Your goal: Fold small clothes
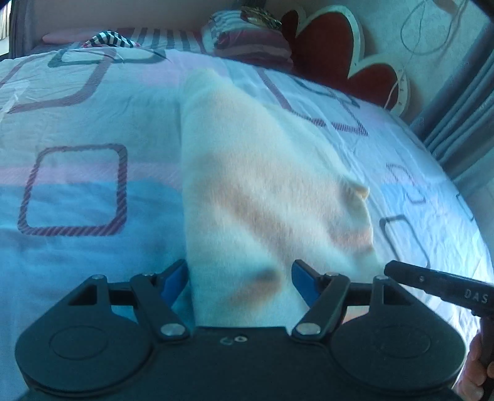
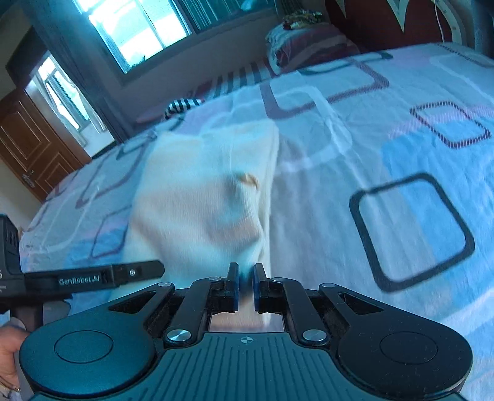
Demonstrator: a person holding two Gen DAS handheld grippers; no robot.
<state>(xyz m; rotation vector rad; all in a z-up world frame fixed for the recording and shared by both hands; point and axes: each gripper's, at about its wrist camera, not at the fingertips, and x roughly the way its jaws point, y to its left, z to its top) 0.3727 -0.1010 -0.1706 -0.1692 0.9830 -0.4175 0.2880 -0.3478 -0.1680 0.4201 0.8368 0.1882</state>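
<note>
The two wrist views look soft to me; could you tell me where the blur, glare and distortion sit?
Left wrist view: the cream garment is smeared while the left gripper stays sharp, and the bed bulges from the fisheye. Right wrist view: the window is blown out, the bedspread's squares streak, and a blue cast covers everything.

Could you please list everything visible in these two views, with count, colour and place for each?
cream garment: one, cream-white, lying on the bedspread, its near edge at both tongs.
bedspread: one, pale blue and pink with dark square outlines, covering the bed.
folded blanket stack: one, maroon and striped, at the head of the bed.
heart-shaped headboard: one, red with pale trim, behind the stack.
striped cloth: one, black and white, at the bed's far edge.
window: one, bright, on the far wall.
door: one, brown wood, beside the window.
curtain: one, grey, beside the bed.
left tongs: open, garment edge between them.
right tongs: nearly closed on the garment's near edge.
</note>
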